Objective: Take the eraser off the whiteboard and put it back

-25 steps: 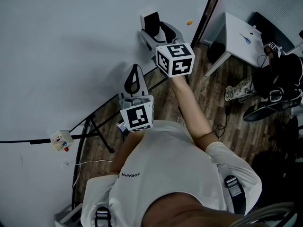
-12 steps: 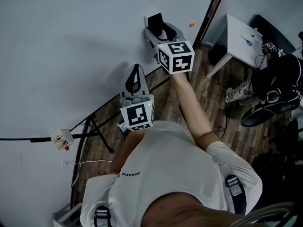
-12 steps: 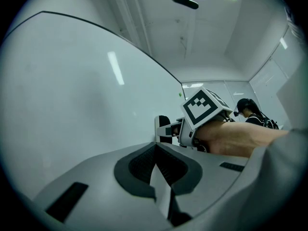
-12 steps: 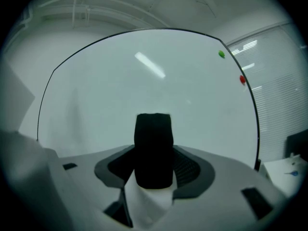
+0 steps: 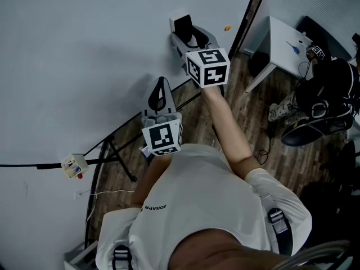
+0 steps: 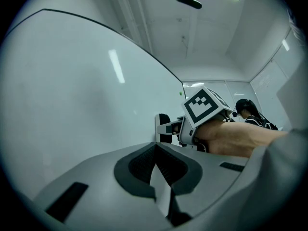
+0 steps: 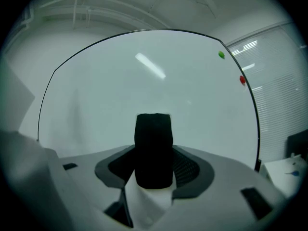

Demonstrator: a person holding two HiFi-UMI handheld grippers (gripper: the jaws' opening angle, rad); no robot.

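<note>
The eraser [image 5: 183,26], a black block with a white back, sits against the whiteboard [image 5: 84,49]. My right gripper [image 5: 187,31] points level at the board, its jaws closing with the eraser between them. In the right gripper view the pads press on both sides of the eraser [image 7: 153,148], which stands upright in front of the whiteboard [image 7: 144,81]. My left gripper [image 5: 161,82] is held lower and nearer the body, shut on nothing. The left gripper view shows those jaws [image 6: 156,153] together, with the right gripper [image 6: 175,128] and eraser [image 6: 162,128] beyond.
A white table [image 5: 281,35] and a seated person [image 5: 326,89] are to the right. The board's stand legs [image 5: 112,151] and a small box with wires [image 5: 73,166] lie low on the left. A green magnet [image 7: 221,55] and a red magnet [image 7: 242,80] stick near the board's right edge.
The right gripper's jaws have narrowed round the eraser and now hold it. Both hands have stayed where they were.
</note>
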